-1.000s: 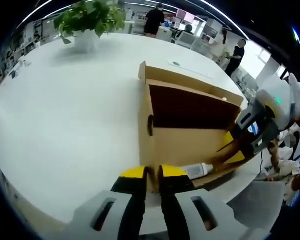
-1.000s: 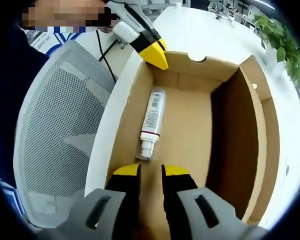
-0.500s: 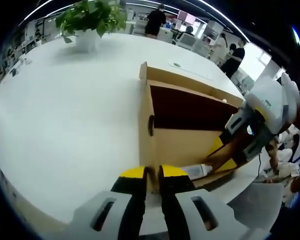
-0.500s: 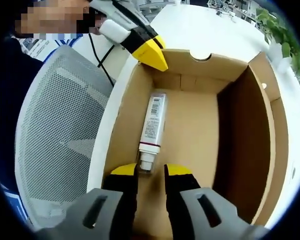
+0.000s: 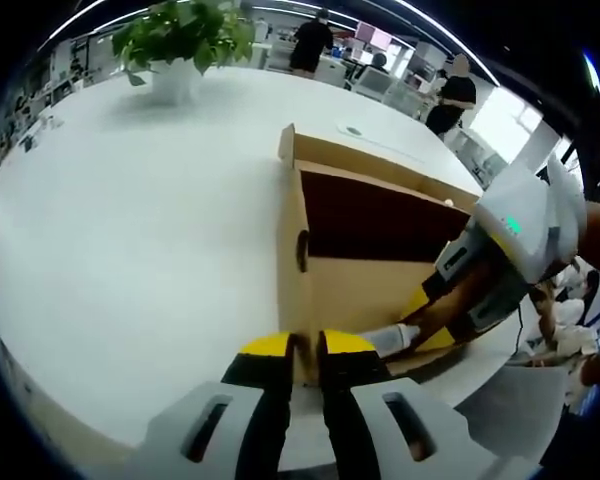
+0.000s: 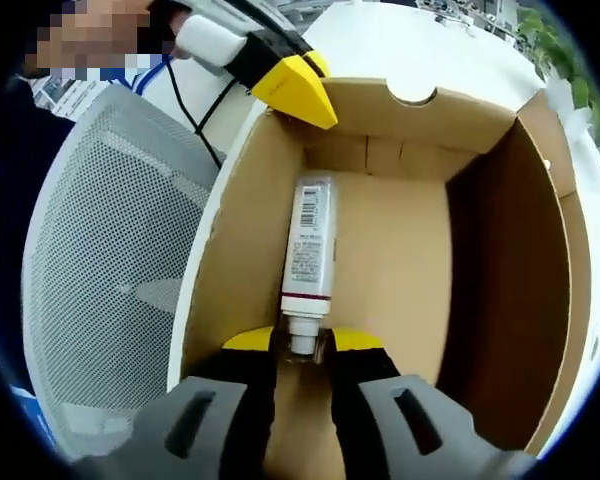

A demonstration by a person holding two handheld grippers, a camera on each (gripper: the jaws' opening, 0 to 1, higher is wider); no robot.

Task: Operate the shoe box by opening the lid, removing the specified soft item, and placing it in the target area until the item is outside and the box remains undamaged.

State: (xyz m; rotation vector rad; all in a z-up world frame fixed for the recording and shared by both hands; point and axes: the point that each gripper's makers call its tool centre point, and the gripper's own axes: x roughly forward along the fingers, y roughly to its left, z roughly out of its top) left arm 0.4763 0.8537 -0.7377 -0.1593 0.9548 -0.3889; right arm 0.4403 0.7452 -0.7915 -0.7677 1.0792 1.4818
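Bright, even light — fisheye-warped edges

I see a tan cardboard shoe box (image 6: 400, 250) with a dark brown lid lining (image 5: 380, 215), on a white table (image 5: 130, 220). The tube (image 6: 308, 255) is white with black print and, I think, a maroon band. My gripper fingertips (image 6: 248, 342) are yellow on black; the mesh chair (image 6: 110, 250) is grey.
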